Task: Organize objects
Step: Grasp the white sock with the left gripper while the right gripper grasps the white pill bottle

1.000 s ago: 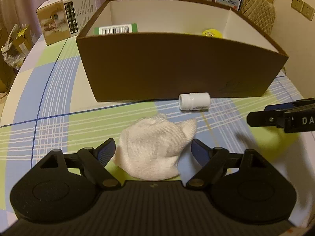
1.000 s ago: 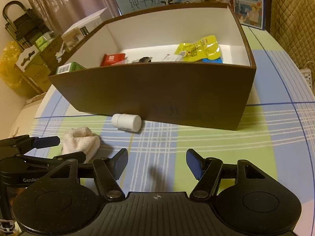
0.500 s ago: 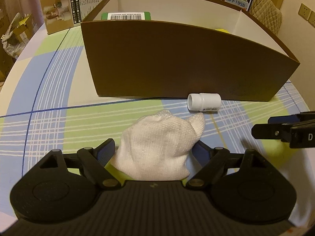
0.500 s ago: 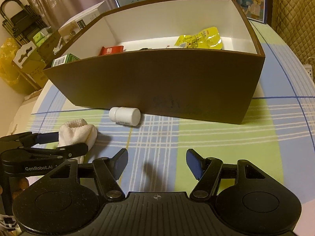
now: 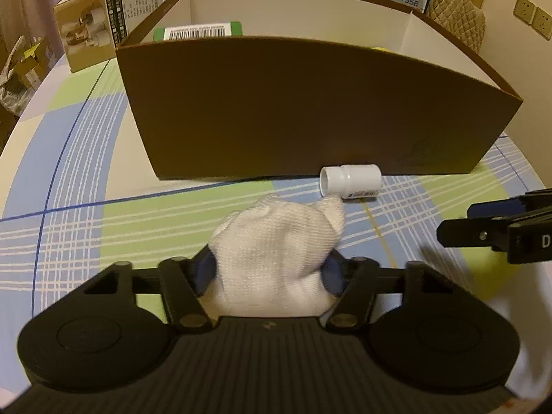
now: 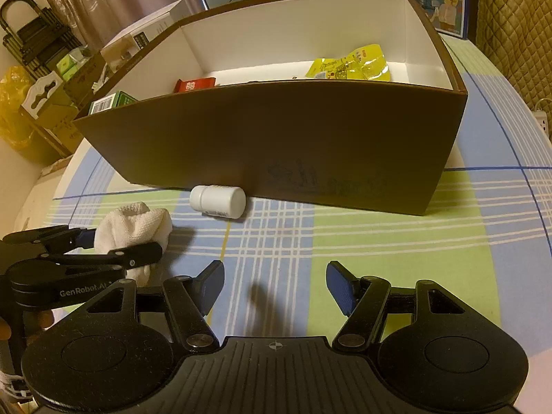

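The left tool (image 5: 270,269) is clenched on the white cloth (image 5: 276,241), which rests on the bench (image 5: 69,207) near the brown box (image 5: 310,103). A white bottle (image 5: 350,181) lies against the box. The right tool (image 6: 274,288) is released, holding nothing.

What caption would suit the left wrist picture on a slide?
Left gripper shut on a white cloth before the brown box; a small white bottle lies on its side beside it.
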Available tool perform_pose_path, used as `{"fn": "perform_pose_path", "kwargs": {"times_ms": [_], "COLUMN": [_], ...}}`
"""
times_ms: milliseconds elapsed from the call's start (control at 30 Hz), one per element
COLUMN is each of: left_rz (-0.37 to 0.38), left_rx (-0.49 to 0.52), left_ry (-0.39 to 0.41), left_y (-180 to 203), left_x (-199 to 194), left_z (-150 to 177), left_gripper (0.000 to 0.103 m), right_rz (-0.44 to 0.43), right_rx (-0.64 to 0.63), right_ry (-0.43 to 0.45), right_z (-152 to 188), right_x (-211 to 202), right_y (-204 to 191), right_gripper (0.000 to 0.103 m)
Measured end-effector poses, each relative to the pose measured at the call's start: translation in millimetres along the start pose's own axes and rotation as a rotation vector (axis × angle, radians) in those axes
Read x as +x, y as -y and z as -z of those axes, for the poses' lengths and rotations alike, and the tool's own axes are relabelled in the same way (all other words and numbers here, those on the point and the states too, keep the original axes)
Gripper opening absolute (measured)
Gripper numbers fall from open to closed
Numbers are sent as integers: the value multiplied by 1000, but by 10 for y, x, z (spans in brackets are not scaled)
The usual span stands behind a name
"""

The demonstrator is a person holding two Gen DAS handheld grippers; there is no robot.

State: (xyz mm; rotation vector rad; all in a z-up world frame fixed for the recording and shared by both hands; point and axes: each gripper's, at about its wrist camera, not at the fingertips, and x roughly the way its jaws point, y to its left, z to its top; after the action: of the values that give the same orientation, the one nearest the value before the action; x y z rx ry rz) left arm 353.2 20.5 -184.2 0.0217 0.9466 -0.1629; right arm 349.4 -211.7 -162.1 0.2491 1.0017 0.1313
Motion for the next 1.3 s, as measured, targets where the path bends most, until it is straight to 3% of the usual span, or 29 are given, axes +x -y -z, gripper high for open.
{"fn": "perform_pose_path", "kwargs": {"times_ms": [233,567,867,1300], "left_rz": [-4,-130,-134,-145], "left_rx": [-10,-122,-155,-197], "left_ry": [-2,-31,-37,-36], "left_y": [-25,-333,-446,-562], "left_x": [-41,-42,-59,-69], "left_z": [-17,-70,-74,-85], "left_gripper": [44,43,43,44], "right_rz": [0,-30,1,83], "right_rx": [2,-1,-14,-4], "right_ry": [7,60,121,164], "right_z": [9,-9,-93,-169], "right_x": [-3,121,407,689], "right_y": [-2,-225,-558,-658], "right_gripper": [63,63,62,60]}}
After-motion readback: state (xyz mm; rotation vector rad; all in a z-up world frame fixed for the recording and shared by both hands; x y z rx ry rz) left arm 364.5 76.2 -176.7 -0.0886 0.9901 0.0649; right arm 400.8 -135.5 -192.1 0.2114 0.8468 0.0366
